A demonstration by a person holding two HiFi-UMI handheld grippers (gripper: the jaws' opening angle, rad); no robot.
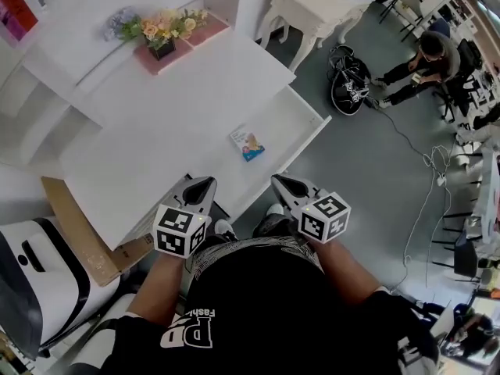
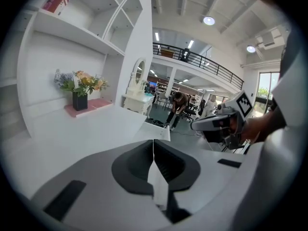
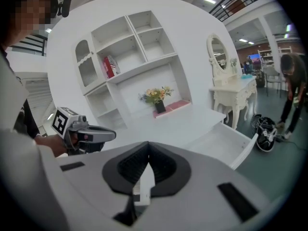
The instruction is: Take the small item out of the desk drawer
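A big, bright room full of white furniture.
A white desk (image 1: pixel 156 123) stands on a grey floor (image 1: pixel 367 186), with white shelves (image 3: pixel 139 42) behind it and flowers (image 1: pixel 160 28) in a dark pot. Nearby is a small white table (image 3: pixel 236 93) with an oval mirror (image 3: pixel 217 49). Round lights (image 2: pixel 208 20) shine up high by a dark balcony rail (image 2: pixel 202 64).

1. You are looking at flowers (image 1: pixel 164 28) standing in a dark pot (image 1: pixel 162 51) on a pink mat (image 1: pixel 205 36).
2. A black bag (image 1: pixel 349 84) is lying on the grey floor (image 1: pixel 367 170) beside a white dressing table (image 1: pixel 312 6).
3. A person (image 1: pixel 426 57) is bending low near the bag.
4. A cardboard sheet (image 1: pixel 78 229) is sticking out at your left.
5. A red book (image 3: pixel 110 66) is standing on a shelf (image 3: pixel 139 69).
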